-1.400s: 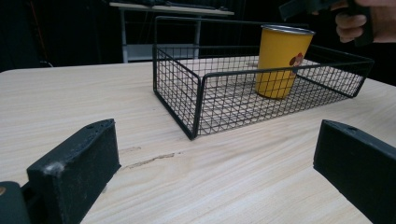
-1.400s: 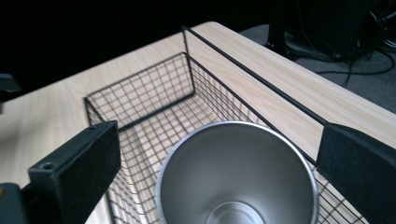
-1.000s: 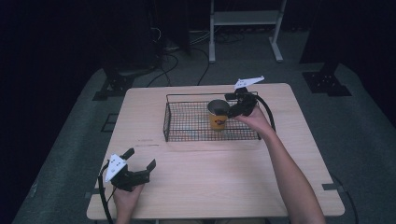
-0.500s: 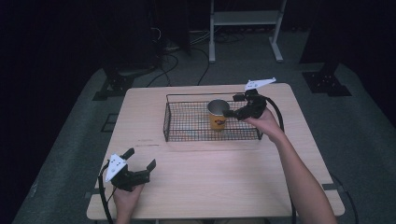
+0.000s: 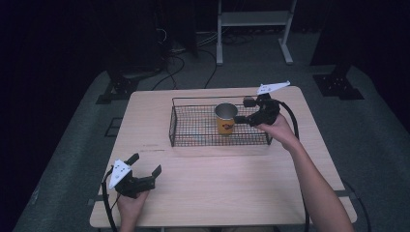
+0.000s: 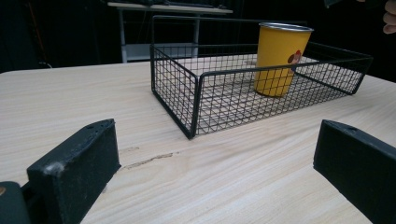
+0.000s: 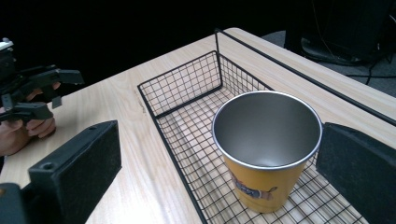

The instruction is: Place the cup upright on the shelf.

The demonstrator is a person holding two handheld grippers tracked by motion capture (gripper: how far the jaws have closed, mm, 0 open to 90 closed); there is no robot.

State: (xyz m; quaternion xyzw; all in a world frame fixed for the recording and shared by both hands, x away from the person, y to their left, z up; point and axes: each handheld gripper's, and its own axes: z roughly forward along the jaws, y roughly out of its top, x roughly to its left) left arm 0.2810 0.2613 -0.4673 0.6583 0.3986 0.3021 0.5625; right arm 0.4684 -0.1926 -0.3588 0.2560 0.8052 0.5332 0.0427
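Note:
A yellow cup [image 5: 226, 118] with a steel inside stands upright in a black wire basket [image 5: 193, 131] at the table's far middle. My right gripper [image 5: 241, 111] hovers open just to the right of the cup, above the basket's right half. In the right gripper view the cup [image 7: 266, 149] sits a little ahead of the open jaws, not touched by them. My left gripper [image 5: 145, 164] rests open on the table's near left, holding nothing. The left gripper view has the basket [image 6: 196, 100] and the cup [image 6: 280, 58] farther off.
The light wooden table [image 5: 217, 193] has bare room in front of the basket. In the right gripper view the left gripper [image 7: 42, 93] and its hand show far off. Cables, stands and a metal frame [image 5: 254, 19] are on the floor behind the table.
My right gripper has drawn back a little to the right, away from the cup, which stays upright in the basket. The left gripper has not moved.

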